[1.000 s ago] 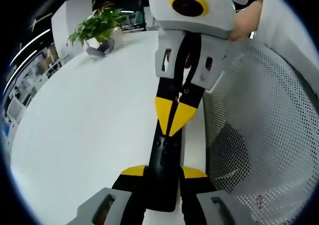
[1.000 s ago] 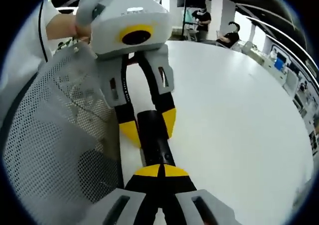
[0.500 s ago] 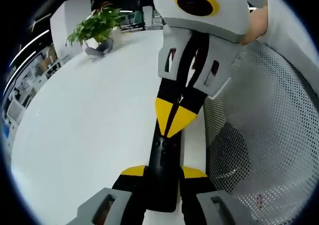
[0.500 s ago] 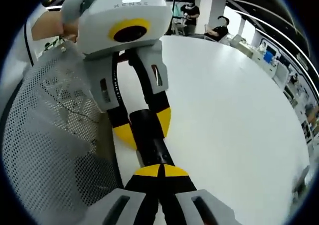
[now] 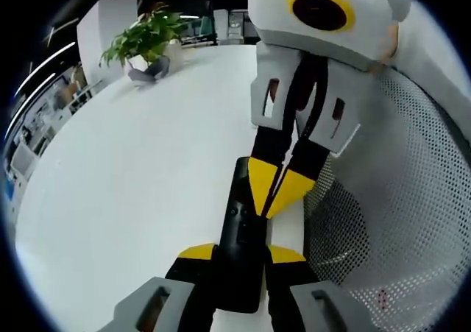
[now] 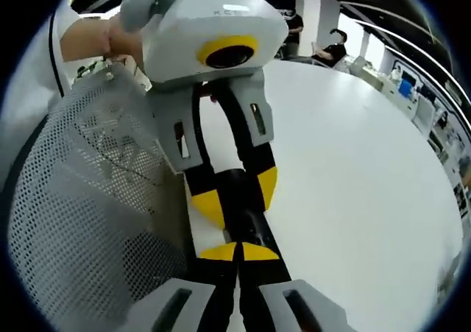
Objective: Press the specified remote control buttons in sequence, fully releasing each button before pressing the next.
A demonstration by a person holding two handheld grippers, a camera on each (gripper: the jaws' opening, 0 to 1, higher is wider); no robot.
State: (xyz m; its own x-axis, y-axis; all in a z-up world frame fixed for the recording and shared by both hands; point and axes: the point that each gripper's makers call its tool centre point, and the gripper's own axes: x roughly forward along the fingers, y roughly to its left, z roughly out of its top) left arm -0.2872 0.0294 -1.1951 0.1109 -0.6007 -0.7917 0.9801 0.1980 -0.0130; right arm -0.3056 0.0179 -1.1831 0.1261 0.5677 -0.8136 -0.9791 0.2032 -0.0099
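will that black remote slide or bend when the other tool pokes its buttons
The slim black plastic remote control looks rigid, so bending seems unlikely. It probably won't slide either: the left tool clamps its near end. The right tool presses with closed tips; the glossy white table might otherwise let it skid.

— From where is the scene taken in the left gripper view?
— Close above the round white table (image 5: 132, 177), looking along it towards a green potted plant (image 5: 145, 41) at the far edge; the long black remote control (image 5: 243, 236) is seen just ahead.
— And the right gripper view?
— It is faced the opposite way, equally low and near. The black remote (image 6: 239, 207), the table (image 6: 353, 170) and the white perforated mesh fabric (image 6: 81, 199) are shared by both views.
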